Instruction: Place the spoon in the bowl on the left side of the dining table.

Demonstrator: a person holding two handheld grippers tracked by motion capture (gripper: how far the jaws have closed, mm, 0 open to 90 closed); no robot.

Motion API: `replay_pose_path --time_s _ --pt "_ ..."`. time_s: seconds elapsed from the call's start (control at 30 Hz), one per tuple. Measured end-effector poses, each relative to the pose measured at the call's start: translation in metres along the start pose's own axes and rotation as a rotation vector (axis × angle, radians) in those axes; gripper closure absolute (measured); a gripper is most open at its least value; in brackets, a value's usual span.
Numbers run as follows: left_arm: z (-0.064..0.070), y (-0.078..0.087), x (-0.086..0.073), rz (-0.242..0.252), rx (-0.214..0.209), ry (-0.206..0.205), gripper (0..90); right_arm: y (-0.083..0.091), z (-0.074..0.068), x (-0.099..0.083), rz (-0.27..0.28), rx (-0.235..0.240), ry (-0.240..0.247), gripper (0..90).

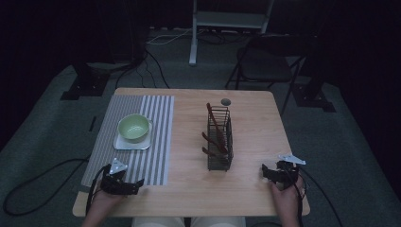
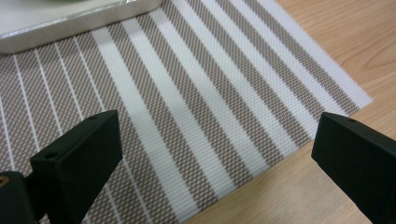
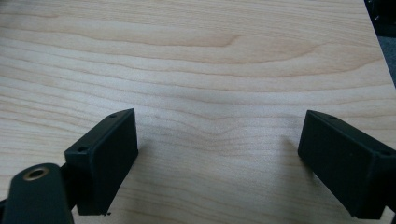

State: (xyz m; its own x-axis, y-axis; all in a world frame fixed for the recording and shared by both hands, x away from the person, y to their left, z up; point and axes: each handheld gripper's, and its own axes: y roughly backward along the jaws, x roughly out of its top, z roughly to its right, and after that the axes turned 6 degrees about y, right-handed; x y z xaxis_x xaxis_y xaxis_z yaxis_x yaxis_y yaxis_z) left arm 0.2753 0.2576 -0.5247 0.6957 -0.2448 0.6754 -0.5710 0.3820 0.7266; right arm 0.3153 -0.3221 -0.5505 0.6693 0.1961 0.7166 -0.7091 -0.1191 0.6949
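A green bowl (image 1: 133,126) rests on a white square plate (image 1: 123,143), which lies on a striped placemat (image 1: 142,161) at the table's left. A black wire basket (image 1: 220,142) in the middle holds brown wooden utensils (image 1: 215,127). My left gripper (image 1: 135,185) sits at the mat's near edge, open, with nothing between its jaws. In the left gripper view it (image 2: 215,144) hovers over the striped placemat (image 2: 196,93), the plate's rim (image 2: 79,23) at the top. My right gripper (image 1: 266,172) is open at the near right. In its own view it (image 3: 217,149) is above bare wood.
The wooden table (image 1: 255,123) has a small grey disc (image 1: 226,101) near its far edge. Beyond the table stand a folding chair (image 1: 265,66) and a white stand (image 1: 194,33), with cables on the floor. The table's right edge (image 3: 378,51) lies close to my right gripper.
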Motion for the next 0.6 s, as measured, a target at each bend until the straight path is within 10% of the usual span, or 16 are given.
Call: replay_pose_path --time_s 0.6 --pt "0.033 0.005 0.034 0.048 -0.109 -0.067 1.9 0.0 0.0 0.0 0.0 0.0 0.0 11.3"
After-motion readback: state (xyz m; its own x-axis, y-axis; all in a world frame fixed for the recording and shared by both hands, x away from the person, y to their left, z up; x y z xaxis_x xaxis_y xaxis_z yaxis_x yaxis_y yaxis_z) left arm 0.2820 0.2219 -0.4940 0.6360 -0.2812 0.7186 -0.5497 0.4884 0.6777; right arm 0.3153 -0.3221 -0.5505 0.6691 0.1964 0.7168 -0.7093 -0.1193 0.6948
